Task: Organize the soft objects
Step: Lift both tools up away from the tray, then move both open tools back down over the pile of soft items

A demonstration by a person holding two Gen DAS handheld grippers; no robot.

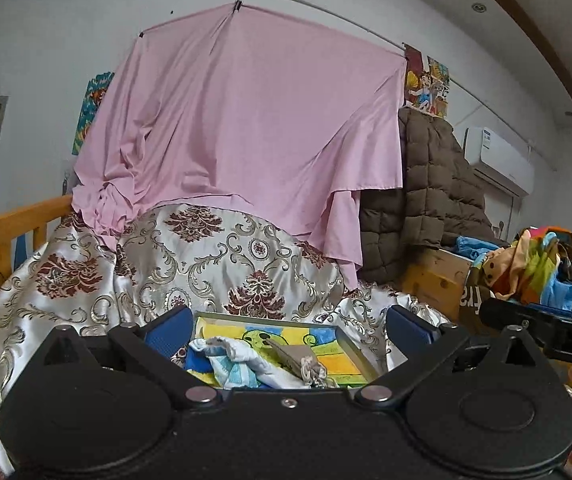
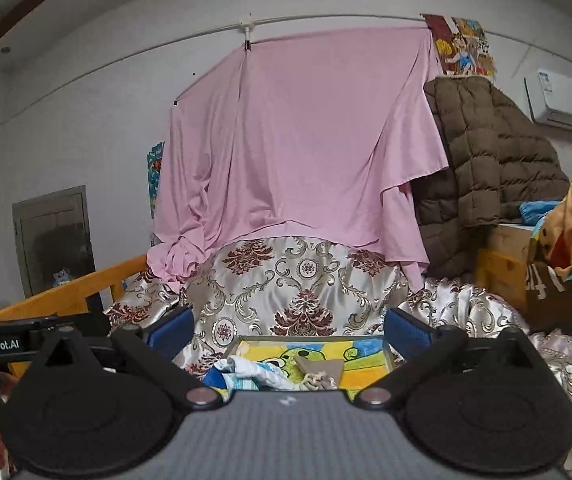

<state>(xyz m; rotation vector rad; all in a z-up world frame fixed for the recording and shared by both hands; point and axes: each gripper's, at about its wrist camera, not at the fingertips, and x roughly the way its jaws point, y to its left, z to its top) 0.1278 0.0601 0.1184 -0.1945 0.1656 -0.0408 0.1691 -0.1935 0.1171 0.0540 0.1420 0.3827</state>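
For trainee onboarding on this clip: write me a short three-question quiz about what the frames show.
1. True or false: the left hand-held gripper is shut on the white-and-blue cloth.
2. What lies in the tray besides that cloth? A) grey drawstring pouch B) shoe C) book
3. What colour is the sheet hanging on the wall?

Key: 1 false, both hand-held grippers, right too, are open and hold nothing; 2 A, the pouch; 3 pink.

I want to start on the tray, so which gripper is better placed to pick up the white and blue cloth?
Probably the left gripper: the white and blue cloth lies on the tray's left side, nearer its open jaws. The right gripper faces the beige cloth.
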